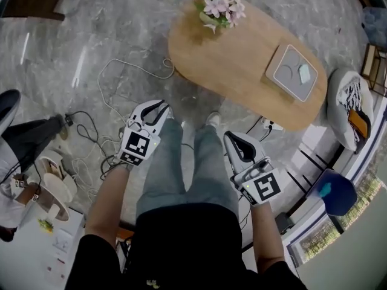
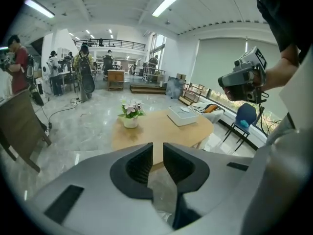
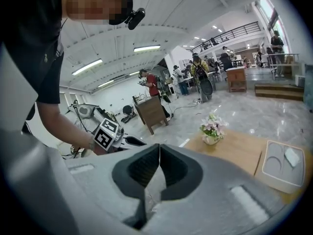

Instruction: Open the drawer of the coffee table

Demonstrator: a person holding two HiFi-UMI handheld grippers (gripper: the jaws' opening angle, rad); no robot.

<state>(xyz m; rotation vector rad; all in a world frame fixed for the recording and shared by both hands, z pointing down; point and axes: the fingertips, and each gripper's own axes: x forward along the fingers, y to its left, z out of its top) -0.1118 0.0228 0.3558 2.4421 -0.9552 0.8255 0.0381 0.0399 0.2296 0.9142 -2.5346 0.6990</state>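
The oval wooden coffee table (image 1: 242, 59) stands ahead of me on the marble floor, with a pot of pink flowers (image 1: 219, 8) and a grey tray (image 1: 295, 72) on top. No drawer shows in any view. My left gripper (image 1: 162, 106) hangs beside my left leg, well short of the table. In the left gripper view, this left gripper (image 2: 157, 153) has a narrow gap between its jaws and nothing in it, and the table (image 2: 156, 129) lies beyond. My right gripper (image 1: 233, 139) is by my right leg. The right gripper view shows that right gripper (image 3: 159, 153) with tips touching and empty.
Cables (image 1: 115, 83) trail over the floor at the left, and a power strip (image 1: 272, 125) lies by the table's near end. A blue chair (image 1: 335, 192) and a cushioned seat (image 1: 351, 107) stand at the right. A wooden chair (image 3: 150, 112) and people stand further back.
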